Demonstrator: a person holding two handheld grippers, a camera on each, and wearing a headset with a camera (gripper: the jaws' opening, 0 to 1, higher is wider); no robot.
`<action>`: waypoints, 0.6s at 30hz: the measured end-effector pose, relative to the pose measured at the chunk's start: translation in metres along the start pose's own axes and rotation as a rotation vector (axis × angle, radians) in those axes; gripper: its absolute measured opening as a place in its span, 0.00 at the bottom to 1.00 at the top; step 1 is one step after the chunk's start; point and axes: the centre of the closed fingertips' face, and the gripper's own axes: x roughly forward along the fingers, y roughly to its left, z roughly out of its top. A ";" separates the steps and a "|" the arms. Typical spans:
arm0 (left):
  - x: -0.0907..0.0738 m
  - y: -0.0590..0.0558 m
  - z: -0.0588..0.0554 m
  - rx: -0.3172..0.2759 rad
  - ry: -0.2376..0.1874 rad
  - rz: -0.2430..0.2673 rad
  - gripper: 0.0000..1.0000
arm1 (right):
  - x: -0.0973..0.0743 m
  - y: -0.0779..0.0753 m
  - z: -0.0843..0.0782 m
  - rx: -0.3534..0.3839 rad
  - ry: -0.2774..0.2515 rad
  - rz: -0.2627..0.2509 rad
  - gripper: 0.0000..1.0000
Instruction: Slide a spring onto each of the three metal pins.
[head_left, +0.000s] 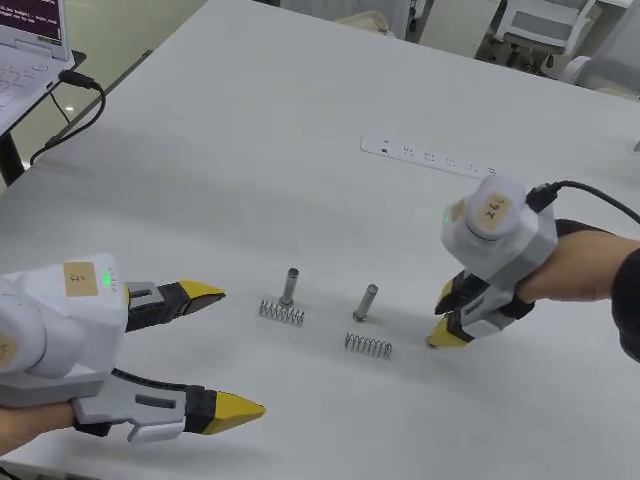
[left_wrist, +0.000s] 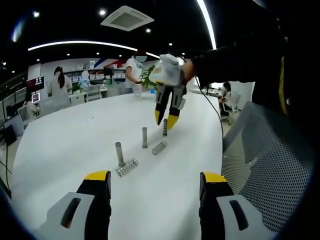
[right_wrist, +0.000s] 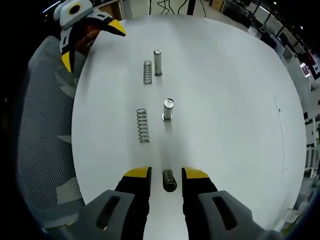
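Head view: we are logging a white table (head_left: 250, 150), one laptop (head_left: 30, 40) at its far left corner and one power strip (head_left: 430, 160); two upright pins, left pin (head_left: 290, 285) and right pin (head_left: 366, 302); two springs lying flat, left spring (head_left: 281, 313) and right spring (head_left: 368, 346), each just beside its pin. The left gripper (head_left: 225, 350) is gaping wide and holding nothing; the right gripper (head_left: 442, 318) is pointing down at the table.

Left gripper view: we are noting an open office with ceiling lights and people at the back; a third spring (left_wrist: 165, 127) is standing upright by the right gripper's tips; we cannot tell whether a pin is inside it.

Right gripper view: we are counting two bare pins and three springs; the jaws are standing slightly apart, straddling the third spring (right_wrist: 169, 180) with narrow gaps.
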 end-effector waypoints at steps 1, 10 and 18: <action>0.000 0.000 0.000 -0.001 0.000 0.000 0.68 | 0.000 0.000 0.001 -0.002 -0.002 0.000 0.22; 0.000 0.000 0.000 -0.001 0.000 -0.001 0.68 | 0.002 0.013 0.024 -0.022 -0.047 0.037 0.19; -0.001 -0.002 0.002 -0.002 -0.002 -0.002 0.67 | 0.014 0.029 0.034 -0.072 -0.038 0.069 0.17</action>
